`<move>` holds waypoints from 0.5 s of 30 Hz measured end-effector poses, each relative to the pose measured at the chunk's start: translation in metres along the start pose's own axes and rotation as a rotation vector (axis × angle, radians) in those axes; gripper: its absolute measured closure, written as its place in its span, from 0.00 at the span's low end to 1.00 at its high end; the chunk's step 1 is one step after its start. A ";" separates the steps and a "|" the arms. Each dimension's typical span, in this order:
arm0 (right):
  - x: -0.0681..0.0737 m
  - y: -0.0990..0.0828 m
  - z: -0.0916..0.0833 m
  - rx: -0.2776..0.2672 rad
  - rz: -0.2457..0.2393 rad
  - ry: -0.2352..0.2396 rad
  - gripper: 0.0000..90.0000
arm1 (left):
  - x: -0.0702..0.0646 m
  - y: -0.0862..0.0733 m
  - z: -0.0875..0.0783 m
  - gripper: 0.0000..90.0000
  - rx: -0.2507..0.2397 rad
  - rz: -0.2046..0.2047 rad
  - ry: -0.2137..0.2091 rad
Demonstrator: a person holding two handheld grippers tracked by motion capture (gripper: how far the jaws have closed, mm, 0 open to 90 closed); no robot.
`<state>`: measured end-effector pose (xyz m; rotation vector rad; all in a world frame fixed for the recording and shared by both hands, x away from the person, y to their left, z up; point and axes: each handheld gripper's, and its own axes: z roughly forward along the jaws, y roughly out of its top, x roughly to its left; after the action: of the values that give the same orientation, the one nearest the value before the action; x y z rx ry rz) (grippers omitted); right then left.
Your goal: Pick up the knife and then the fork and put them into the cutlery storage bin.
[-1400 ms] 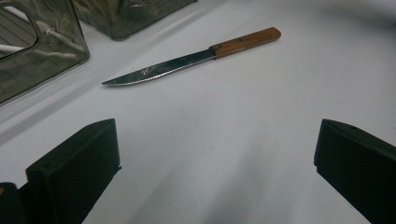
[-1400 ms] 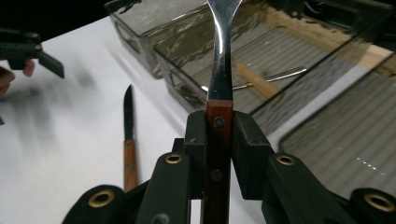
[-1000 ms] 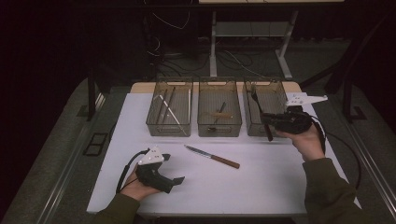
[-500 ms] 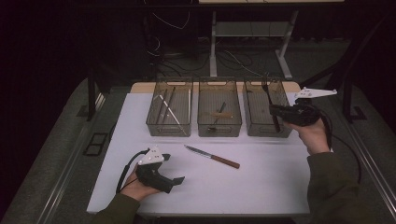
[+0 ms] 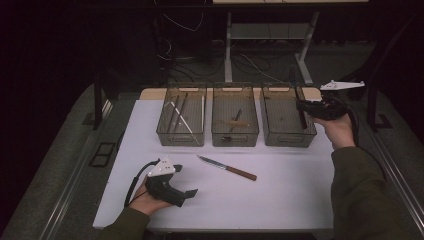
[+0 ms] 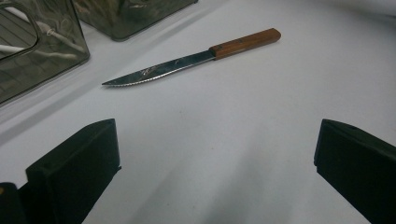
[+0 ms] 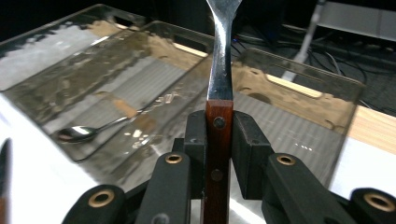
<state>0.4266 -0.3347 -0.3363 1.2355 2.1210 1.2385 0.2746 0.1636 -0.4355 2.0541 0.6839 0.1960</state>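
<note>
A wooden-handled metal utensil [image 7: 218, 112] stands upright between the two black jaws of the right gripper [image 7: 218, 140], which are closed on its dark reddish-brown handle, pinned with two visible rivets. Its bright steel neck rises from the handle and widens at the top edge of the right gripper view, where the head is cut off, so whether it is a fork or something else cannot be told. In the high view the right gripper [image 5: 306, 107] is held at the right-hand edge of the rightmost clear plastic bin [image 5: 284, 131], the utensil showing as a dark stick over that bin's right wall.

On the white tabletop [image 5: 280, 190], a serrated steel knife with a brown wooden handle [image 6: 191, 57] lies flat just in front of the bins, blade toward the left bin, handle toward the person's right. The left gripper [image 5: 186, 194] rests low on the table near the front edge, its jaws spread wide with nothing between them; the knife lies beyond them, apart.

Three bins stand in a row at the far side. The leftmost clear plastic bin [image 5: 165, 134] holds several long thin sticks. The middle clear plastic bin [image 5: 235, 137] holds a metal spoon [image 7: 88, 130] and a pale wooden piece. Contents of the rightmost cannot be told.
</note>
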 end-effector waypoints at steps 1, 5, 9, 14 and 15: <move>-0.002 0.000 0.002 0.002 0.003 -0.007 0.86 | 0.000 0.000 0.000 0.00 -0.001 0.000 0.000; -0.009 -0.001 0.009 0.025 0.017 -0.026 0.86 | 0.000 0.000 0.000 0.00 -0.003 -0.002 -0.003; -0.014 -0.007 0.020 0.068 0.027 -0.043 0.86 | 0.000 0.000 0.000 0.00 -0.005 -0.003 -0.005; -0.016 -0.017 0.030 0.119 0.038 -0.045 0.86 | 0.000 0.000 0.000 0.00 -0.004 0.000 -0.007; -0.016 -0.020 0.032 0.127 0.042 -0.046 0.86 | 0.000 0.000 0.000 0.00 -0.005 -0.001 -0.008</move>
<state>0.4473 -0.3362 -0.3714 1.3556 2.1790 1.0960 0.2743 0.1633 -0.4355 2.0491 0.6788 0.1888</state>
